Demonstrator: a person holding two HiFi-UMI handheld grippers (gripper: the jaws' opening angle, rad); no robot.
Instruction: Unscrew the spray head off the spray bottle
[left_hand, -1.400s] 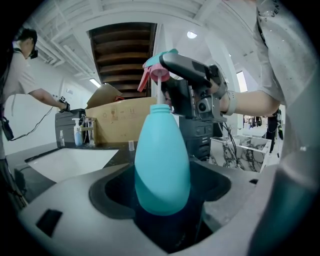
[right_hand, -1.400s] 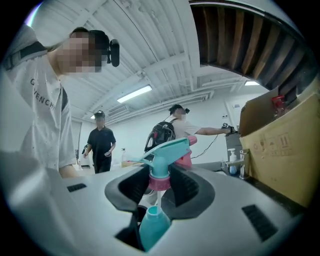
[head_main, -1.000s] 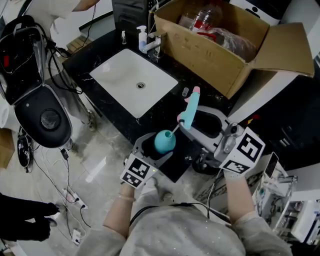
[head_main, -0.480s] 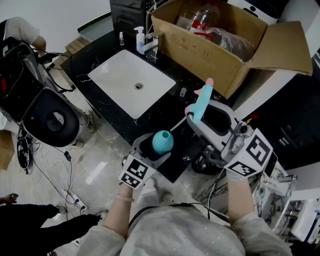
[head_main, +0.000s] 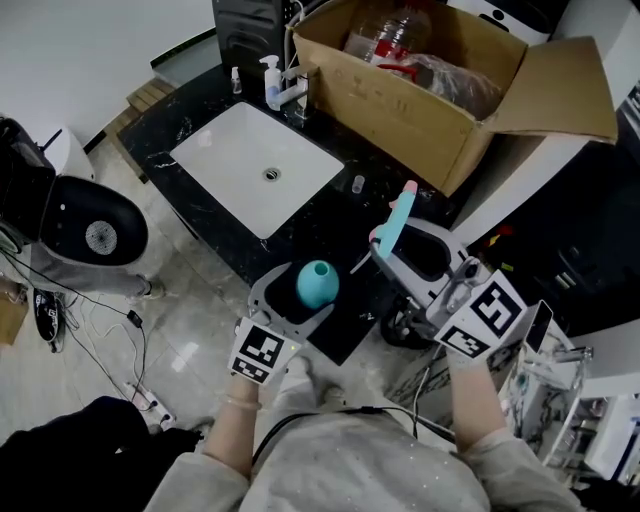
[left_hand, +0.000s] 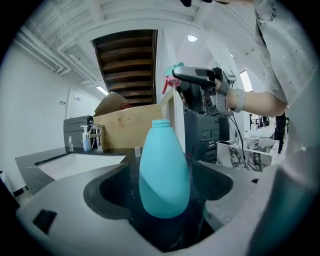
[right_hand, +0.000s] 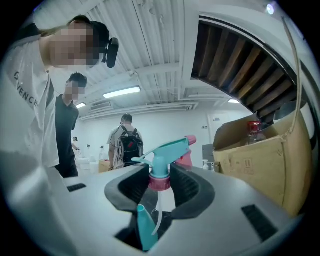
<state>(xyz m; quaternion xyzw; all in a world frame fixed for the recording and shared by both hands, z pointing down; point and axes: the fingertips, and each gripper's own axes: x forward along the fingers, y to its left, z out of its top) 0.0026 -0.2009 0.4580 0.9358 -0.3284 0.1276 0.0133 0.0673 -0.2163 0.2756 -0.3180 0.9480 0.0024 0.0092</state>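
The teal spray bottle (head_main: 318, 282) (left_hand: 164, 170), its neck open and bare, stands upright between the jaws of my left gripper (head_main: 305, 292) (left_hand: 164, 176). Those jaws are opening, and a dark gap shows on each side of the bottle. My right gripper (head_main: 385, 243) (right_hand: 160, 181) is shut on the pink collar of the teal spray head (head_main: 397, 215) (right_hand: 167, 150). The head is off the bottle, up and to its right, and its thin dip tube (right_hand: 157, 215) hangs free below the collar.
A white sink (head_main: 255, 165) is set in the black counter (head_main: 330, 215), with a pump bottle (head_main: 271, 80) at its back edge. An open cardboard box (head_main: 440, 100) of plastic bottles stands behind the grippers. A black seat (head_main: 85, 225) and cables (head_main: 110, 340) are on the floor at left.
The right gripper has carried the spray head up and to the right, and its tube has come away from the bottle's neck. The left gripper and bottle have drifted slightly left.
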